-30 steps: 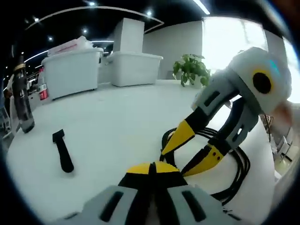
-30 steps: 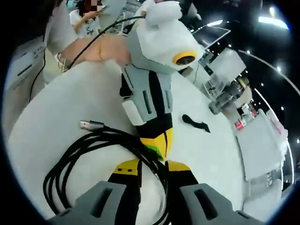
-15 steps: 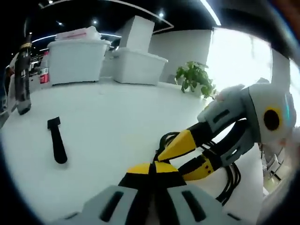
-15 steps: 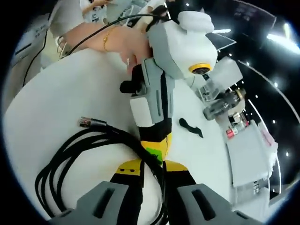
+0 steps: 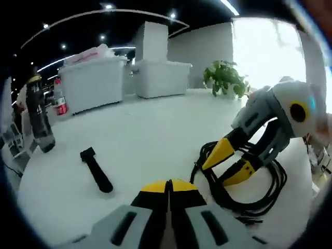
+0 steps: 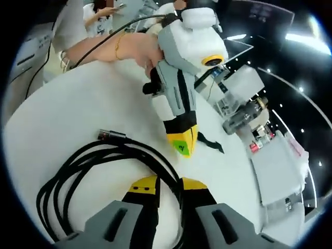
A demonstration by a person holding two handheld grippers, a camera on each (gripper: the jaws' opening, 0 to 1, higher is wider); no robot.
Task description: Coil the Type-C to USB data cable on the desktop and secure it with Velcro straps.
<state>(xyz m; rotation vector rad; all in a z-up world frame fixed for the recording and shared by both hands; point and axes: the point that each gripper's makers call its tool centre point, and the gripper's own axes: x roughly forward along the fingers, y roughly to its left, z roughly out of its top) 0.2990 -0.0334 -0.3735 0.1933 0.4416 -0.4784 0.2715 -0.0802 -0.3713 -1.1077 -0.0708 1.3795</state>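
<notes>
The black data cable point(image 6: 78, 166) lies in a loose coil on the white desktop point(image 6: 62, 104), its metal plug point(image 6: 111, 136) pointing off the far side. My right gripper point(image 6: 169, 185) is shut on the coil's strands, which run between its yellow jaws. From the left gripper view the same coil point(image 5: 249, 199) shows under the right gripper point(image 5: 231, 163). My left gripper point(image 5: 168, 187) is shut with nothing in it; its tip point(image 6: 181, 145) hangs just beyond the coil. A black Velcro strap point(image 5: 96, 170) lies flat on the table, apart from the cable, also seen as the strap point(image 6: 210, 142).
A dark bottle point(image 5: 39, 116) stands near the table's edge. Two white bins point(image 5: 93, 78) and a potted plant point(image 5: 225, 78) stand along the far side. A person's hand point(image 6: 135, 49) holds the left gripper.
The left gripper's tip has drawn back from the right gripper's jaws and the cable, leaving a gap. The right gripper has kept its hold on the coil.
</notes>
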